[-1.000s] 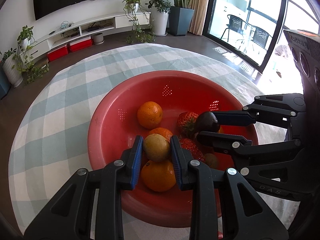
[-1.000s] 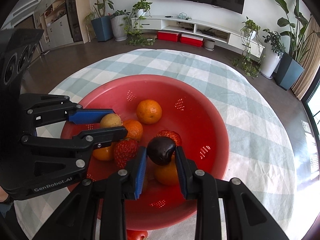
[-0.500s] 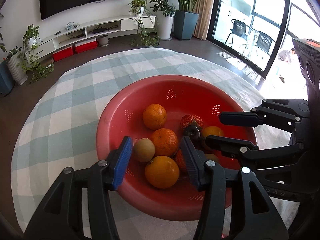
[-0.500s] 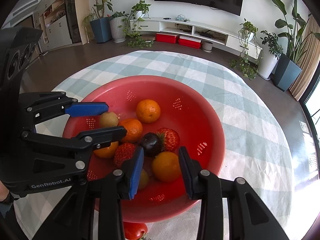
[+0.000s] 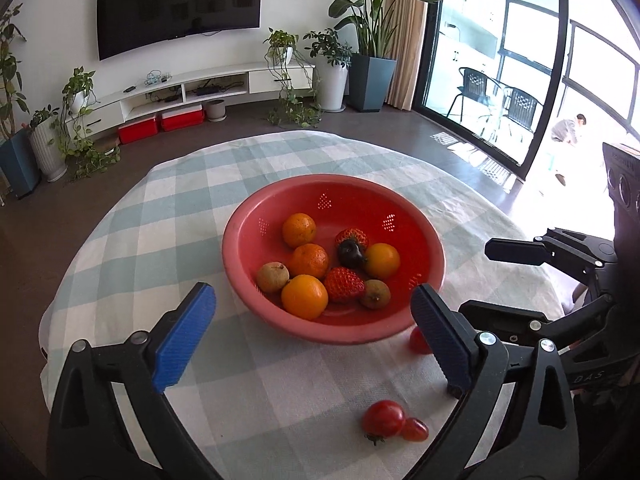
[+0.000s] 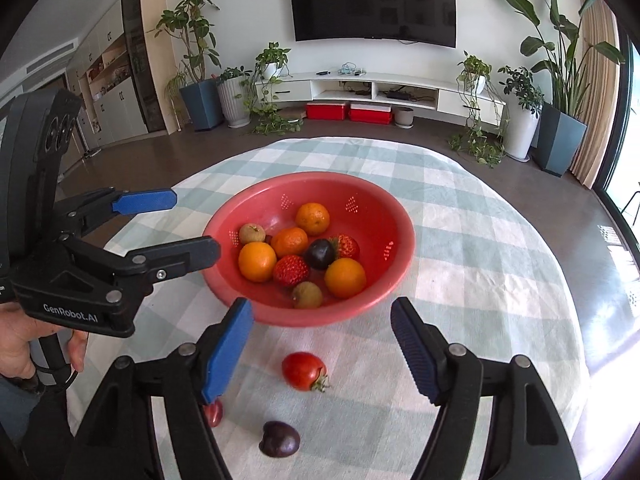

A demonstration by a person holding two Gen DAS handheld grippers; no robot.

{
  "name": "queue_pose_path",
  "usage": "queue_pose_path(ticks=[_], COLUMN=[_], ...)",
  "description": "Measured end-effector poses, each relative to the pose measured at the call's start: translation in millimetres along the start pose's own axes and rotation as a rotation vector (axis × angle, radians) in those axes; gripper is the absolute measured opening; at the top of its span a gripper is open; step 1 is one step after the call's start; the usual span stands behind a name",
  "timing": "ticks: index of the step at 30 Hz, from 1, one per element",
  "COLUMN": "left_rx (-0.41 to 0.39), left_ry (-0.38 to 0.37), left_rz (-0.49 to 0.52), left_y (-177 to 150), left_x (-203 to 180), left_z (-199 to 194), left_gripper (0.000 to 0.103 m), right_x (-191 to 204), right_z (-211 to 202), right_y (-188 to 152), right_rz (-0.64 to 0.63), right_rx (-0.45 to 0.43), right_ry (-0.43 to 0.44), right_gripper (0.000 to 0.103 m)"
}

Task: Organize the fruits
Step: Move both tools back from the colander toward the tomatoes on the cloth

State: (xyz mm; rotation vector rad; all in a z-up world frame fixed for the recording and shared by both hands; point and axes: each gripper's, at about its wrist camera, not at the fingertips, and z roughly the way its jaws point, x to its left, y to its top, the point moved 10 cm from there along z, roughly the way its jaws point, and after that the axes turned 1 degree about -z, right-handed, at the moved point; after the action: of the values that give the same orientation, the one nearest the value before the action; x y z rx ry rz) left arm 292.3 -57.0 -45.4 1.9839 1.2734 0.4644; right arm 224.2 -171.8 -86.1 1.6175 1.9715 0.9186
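Note:
A red colander bowl stands mid-table. It holds several oranges, two strawberries, a dark plum and two small brown fruits. My left gripper hovers before the bowl's near rim, jaws still opening, nothing in them. My right gripper is also opening and holds nothing. On the cloth near me lie a tomato, a small red fruit half hidden by a finger, and another dark plum.
The round table wears a green-and-white checked cloth, with its edge curving close on all sides. A person's hand grips the left gripper's handle. Beyond are dark floor, potted plants, a TV unit and glass doors.
Both grippers let go of their fruit, the brown one on the left and the dark plum on the right, which now lie in the bowl. Both opened wide and drew back from the bowl.

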Motion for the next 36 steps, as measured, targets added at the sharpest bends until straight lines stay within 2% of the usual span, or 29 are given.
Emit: queue_pose_path(ticks=[5,9,13,18,25,36], left_rx=[0.034,0.082,0.127,0.13,0.175,0.173], left_ry=[0.011,-0.009,-0.012,-0.008,-0.017,0.002], left_rz=[0.013,-0.008,-0.014,-0.016,-0.003,-0.028], left_y=[-42.4,-76.6,-100.9,-103.1,-108.9,-108.6], left_x=[-16.1,-27.7,-32.4,-29.9,-31.7,-22.8], left_z=[-16.2,-18.1,-12.5,-8.9,6.9,10.7], left_gripper=[0.102,0.102,0.102,0.102,0.102,0.101], right_x=[0.1,-2.5,-1.9,-0.9,-1.6,-0.6], right_z=[-12.3,-17.7,-18.2,-15.8,-13.6,-12.0], right_y=[-34.9,-57.8,-68.2,-75.1,-80.3,-81.6], right_rz=[0.089,0.165,0.171,0.16,0.144,0.137], right_rx=[0.008,0.009,0.012,0.015,0.017,0.023], right_ry=[0.007,0.011,0.009,0.003,-0.014,-0.019], right_gripper=[0.075,0.075,0.075,0.072,0.07,0.07])
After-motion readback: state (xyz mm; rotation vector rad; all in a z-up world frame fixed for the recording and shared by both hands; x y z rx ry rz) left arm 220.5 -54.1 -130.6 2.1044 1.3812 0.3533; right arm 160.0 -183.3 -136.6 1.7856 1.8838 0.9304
